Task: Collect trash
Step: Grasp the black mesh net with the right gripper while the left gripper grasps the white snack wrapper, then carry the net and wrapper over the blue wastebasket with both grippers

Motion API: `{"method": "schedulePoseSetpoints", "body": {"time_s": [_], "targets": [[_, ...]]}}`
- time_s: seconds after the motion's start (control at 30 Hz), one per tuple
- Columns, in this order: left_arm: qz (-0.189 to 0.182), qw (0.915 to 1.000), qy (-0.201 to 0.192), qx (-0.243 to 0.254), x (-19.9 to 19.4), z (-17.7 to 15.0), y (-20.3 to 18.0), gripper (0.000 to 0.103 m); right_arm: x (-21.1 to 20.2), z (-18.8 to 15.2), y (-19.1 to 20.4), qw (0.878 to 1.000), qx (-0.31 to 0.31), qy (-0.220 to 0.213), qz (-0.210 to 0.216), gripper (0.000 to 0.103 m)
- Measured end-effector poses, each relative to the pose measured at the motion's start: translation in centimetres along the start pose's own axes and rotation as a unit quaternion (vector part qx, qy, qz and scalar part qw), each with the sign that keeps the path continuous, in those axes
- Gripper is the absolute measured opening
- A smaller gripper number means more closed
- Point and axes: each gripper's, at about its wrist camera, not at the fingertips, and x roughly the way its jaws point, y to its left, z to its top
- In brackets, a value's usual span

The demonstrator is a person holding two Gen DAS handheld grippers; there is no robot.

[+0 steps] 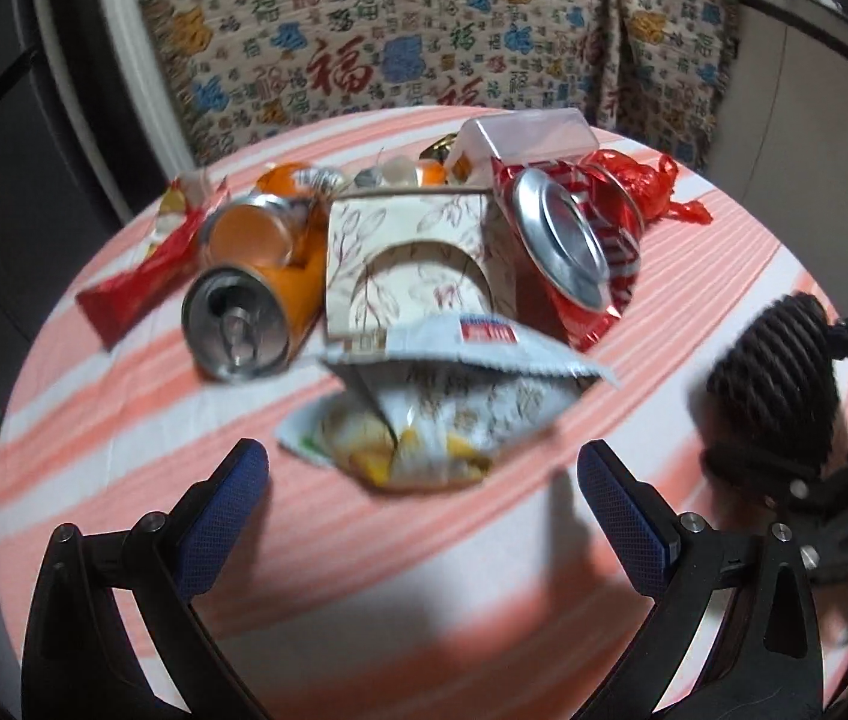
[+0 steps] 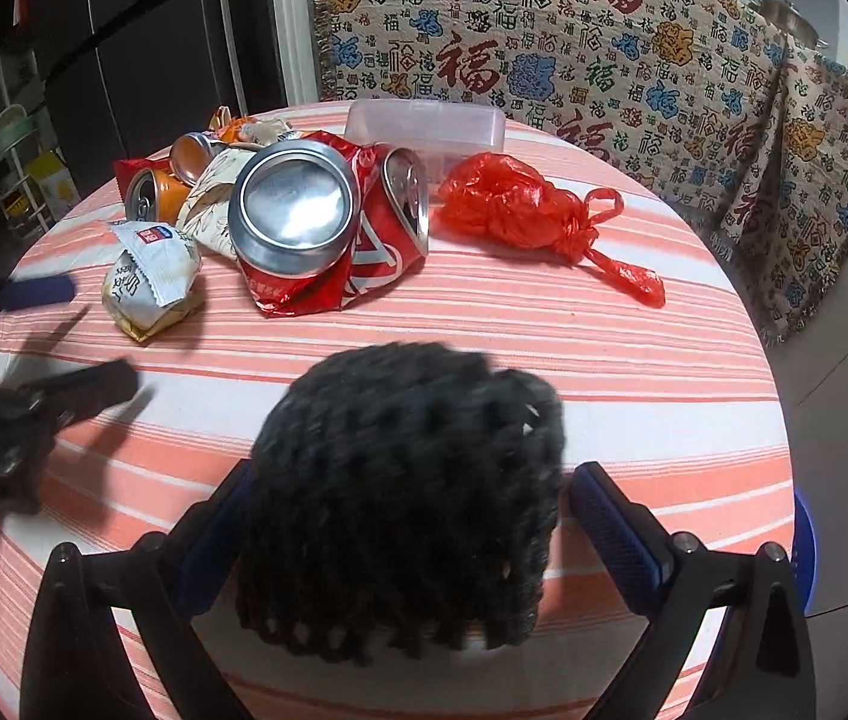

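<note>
Trash lies in a heap on the striped round table [image 1: 123, 438]. A white snack wrapper [image 1: 442, 414] lies just ahead of my open, empty left gripper [image 1: 424, 474]; it also shows in the right wrist view [image 2: 150, 279]. Behind it are an orange can [image 1: 243, 318], a floral paper box [image 1: 417, 264], a crushed red can [image 1: 574, 246] and a red plastic bag [image 2: 520, 204]. My right gripper [image 2: 411, 510] has its fingers either side of a black woven basket [image 2: 405, 516]; I cannot tell whether they touch it.
A clear plastic container [image 2: 424, 126] stands at the back of the table. A red snack wrapper [image 1: 147, 270] lies at the far left. A patterned cloth [image 2: 544, 48] hangs behind the table. The table's edge curves close on the right.
</note>
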Motion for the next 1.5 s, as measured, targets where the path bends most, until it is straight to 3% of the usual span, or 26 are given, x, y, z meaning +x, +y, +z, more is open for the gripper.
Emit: {"method": "schedulePoseSetpoints", "body": {"time_s": [0.1, 0.13, 0.2, 0.23, 0.37, 0.53, 0.7, 0.97, 1.03, 1.07, 1.1, 1.2, 1.33, 1.5], "targets": [[0.016, 0.9999, 0.002, 0.0, 1.1, 0.6, 0.8, 0.101, 0.0, 0.0, 0.0, 1.0, 0.0, 0.0, 0.0, 0.103], [0.015, 0.9998, 0.001, -0.01, 1.3, 0.7, 1.3, 0.097, 0.0, 0.0, 0.0, 1.0, 0.0, 0.0, 0.0, 0.103], [-0.008, 0.9997, -0.001, -0.025, 1.1, 0.4, 1.8, 0.073, 0.0, 0.0, 0.0, 1.0, 0.0, 0.0, 0.0, 0.103], [-0.026, 0.9992, -0.008, -0.031, 0.8, 0.2, 1.8, 0.068, 0.0, -0.1, 0.0, 1.0, 0.0, 0.0, 0.0, 0.103], [-0.032, 0.9992, -0.013, -0.018, -0.4, -0.8, 0.6, 0.06, 0.0, -0.1, 0.0, 1.0, 0.0, 0.0, 0.0, 0.103], [-0.019, 0.9992, 0.01, -0.033, -2.3, -2.6, -1.1, 0.064, 0.0, 0.0, -0.3, 1.0, 0.001, -0.001, 0.006, 0.103], [-0.01, 0.9996, -0.013, -0.023, -3.3, -3.4, -2.1, 0.092, -0.8, -0.5, -0.8, 1.0, -0.006, 0.004, 0.025, 0.102], [0.005, 0.9986, -0.007, -0.052, -2.6, -3.3, -1.7, 0.091, -4.0, 0.3, -1.1, 0.998, 0.002, -0.028, 0.05, 0.101], [-0.002, 0.9986, -0.015, -0.051, -3.2, -3.3, -1.6, 0.08, -4.3, 0.3, -0.9, 0.998, 0.002, -0.032, 0.048, 0.078], [-0.009, 0.9986, -0.018, -0.049, -3.6, -3.4, -1.7, 0.065, -4.3, 0.3, -0.8, 0.998, 0.0, -0.028, 0.049, 0.043], [-0.013, 0.9986, -0.019, -0.048, -3.8, -3.4, -1.8, 0.057, -4.0, 0.2, -0.9, 0.998, 0.0, -0.02, 0.052, 0.02], [-0.017, 0.9984, -0.026, -0.046, -4.2, -3.4, -2.0, 0.048, -3.8, 0.1, -1.7, 0.998, 0.019, -0.016, 0.066, 0.012], [-0.038, 0.9972, -0.033, -0.055, -4.8, -3.3, -2.1, 0.035, -4.8, 0.2, -2.5, 0.995, 0.035, -0.025, 0.085, 0.011], [-0.057, 0.9952, -0.038, -0.07, -5.4, -3.2, -2.1, 0.029, -6.3, 0.0, -3.6, 0.994, 0.047, -0.039, 0.092, 0.011]]}}
